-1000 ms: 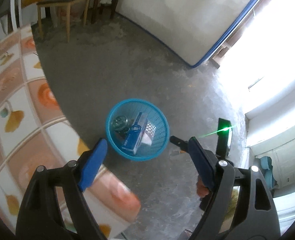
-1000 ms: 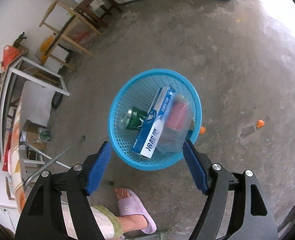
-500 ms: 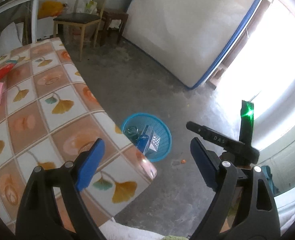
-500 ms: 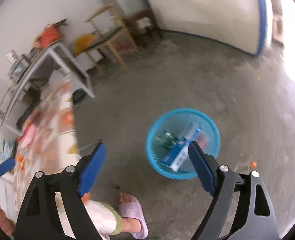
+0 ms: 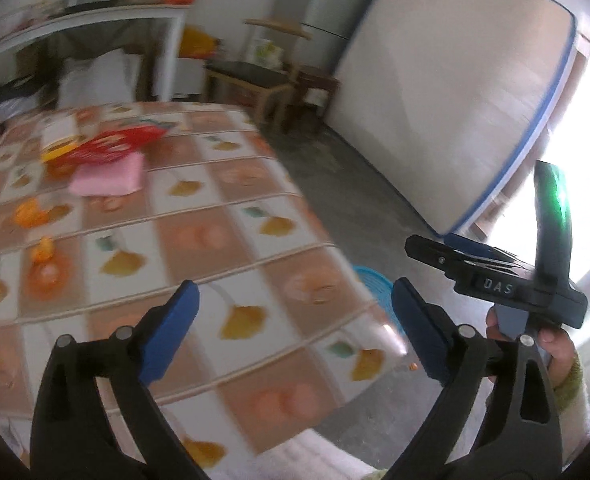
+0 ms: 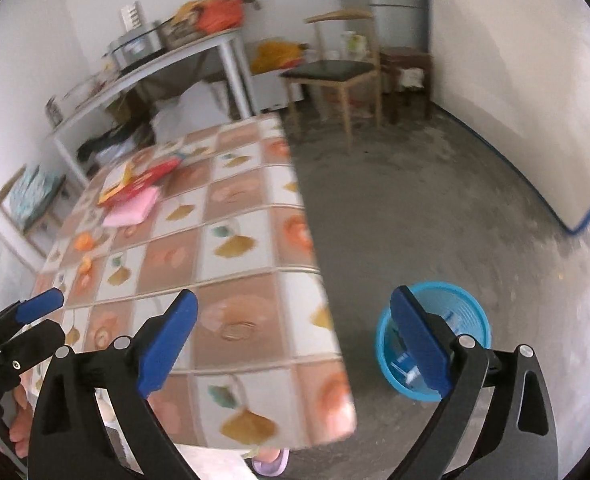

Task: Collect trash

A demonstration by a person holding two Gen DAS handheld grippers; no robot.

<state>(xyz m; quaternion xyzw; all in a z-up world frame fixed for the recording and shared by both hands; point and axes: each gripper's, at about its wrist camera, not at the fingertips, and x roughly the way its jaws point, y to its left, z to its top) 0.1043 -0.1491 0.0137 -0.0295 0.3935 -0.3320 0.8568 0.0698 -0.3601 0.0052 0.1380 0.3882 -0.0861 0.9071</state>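
Observation:
A table (image 5: 231, 280) under a tiled leaf-pattern cloth fills the left wrist view. At its far left lie a red packet (image 5: 111, 146), a pink cloth (image 5: 109, 176) and orange peel pieces (image 5: 31, 212). My left gripper (image 5: 293, 332) hovers over the table's near corner, its jaws opening with nothing between them. My right gripper (image 6: 293, 334) hangs over the table edge (image 6: 323, 300), jaws also opening and empty. The blue basket (image 6: 467, 300) stands on the floor to the right, holding a blue box (image 6: 403, 360) partly hidden by my fingers (image 6: 419, 340). Only a sliver of the basket (image 5: 369, 280) shows past the table.
A wooden chair (image 6: 335, 72) and a white side table (image 6: 167, 64) loaded with things stand at the back. A white blue-edged mattress (image 5: 455, 100) leans on the right wall. A foot in a slipper (image 6: 269, 460) shows beneath the table's near edge. Grey concrete floor (image 6: 415, 200) lies between.
Both views have lifted and swung from above the basket to the table. The basket has slid to the lower right and shrunk. Both pairs of jaws have spread wider.

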